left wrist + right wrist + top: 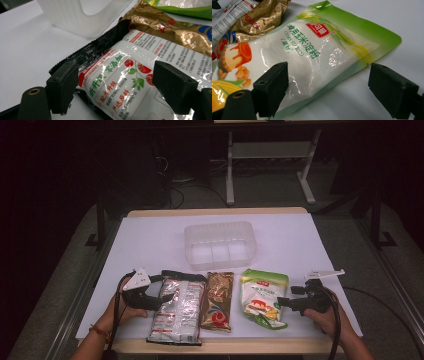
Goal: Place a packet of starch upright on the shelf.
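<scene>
Fingers of both grippers spread: left (pixel 113 87) over silver packet (pixel 140 80) (gold packet (pixel 175 27) adjoining), right (pixel 328 87) astride cornstarch bag (pixel 312 52).

Three packets lie side by side along the near edge of the white counter (pixel 150 240): a silver foil packet with red print (pixel 177 310), a gold-brown foil packet (pixel 218 301) touching it, and a green-and-white corn starch pouch (pixel 262 296) just beside that. Little room separates them. A clear plastic tub (pixel 220 244) stands behind the row, near the packets' far ends. Bare counter lies open left, right and beyond the tub.
</scene>
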